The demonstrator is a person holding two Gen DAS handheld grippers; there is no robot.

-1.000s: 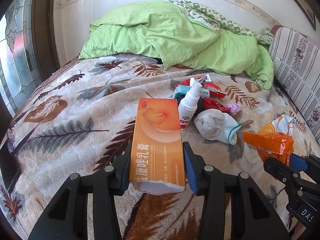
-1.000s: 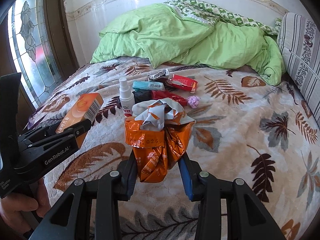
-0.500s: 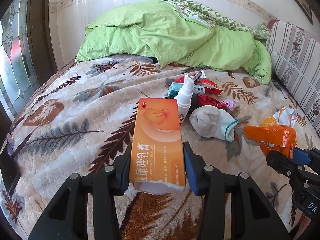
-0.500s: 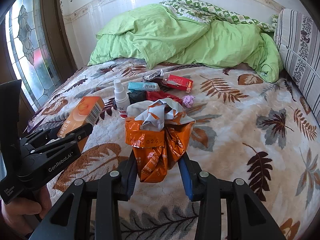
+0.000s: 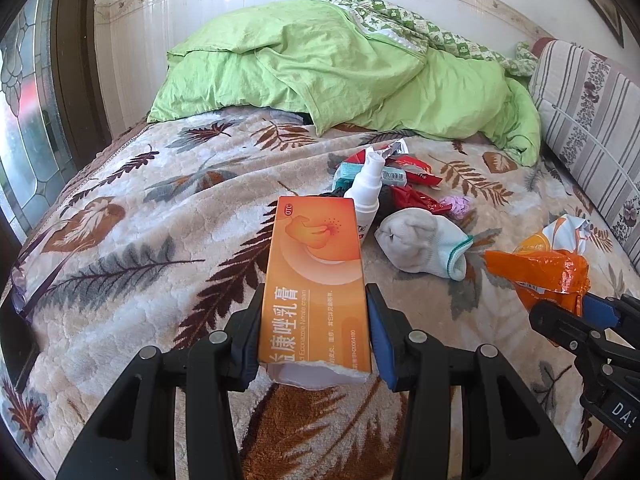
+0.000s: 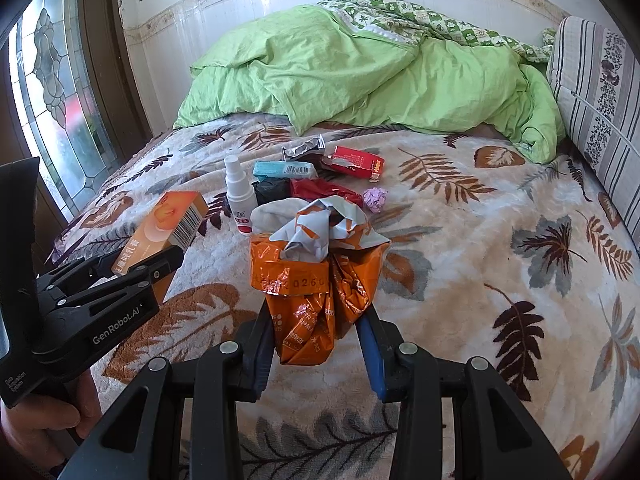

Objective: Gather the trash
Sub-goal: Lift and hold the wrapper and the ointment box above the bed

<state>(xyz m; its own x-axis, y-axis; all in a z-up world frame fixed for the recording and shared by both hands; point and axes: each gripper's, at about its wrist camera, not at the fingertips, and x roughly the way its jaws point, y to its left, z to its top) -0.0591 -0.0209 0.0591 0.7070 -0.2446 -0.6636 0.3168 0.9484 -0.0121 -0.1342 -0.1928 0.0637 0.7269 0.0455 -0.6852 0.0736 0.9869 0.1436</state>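
left wrist view shows the left gripper (image 5: 314,334) still squeezing the orange box (image 5: 314,280) and the right gripper (image 6: 318,344) still squeezing the orange wrapper (image 6: 316,276), both pulled back from the white bottle (image 5: 366,196), so two pieces are ready to go.

Matt cardboard is forming the orange ointment box (image 5: 316,280), torn ragged at its near end. The orange snack bag (image 6: 316,280) is gleaming as crinkled glossy foil. Plush, quilted cloth is covering the bed as a leaf-print blanket (image 5: 160,216).

The orange box (image 5: 316,280) reads "OTC", Chinese characters and "Econazole Nitrate cream". The orange wrapper (image 6: 312,292) shows stamped digits "0260". The left hand-held gripper (image 6: 132,276) bears "GenRobot.AI".
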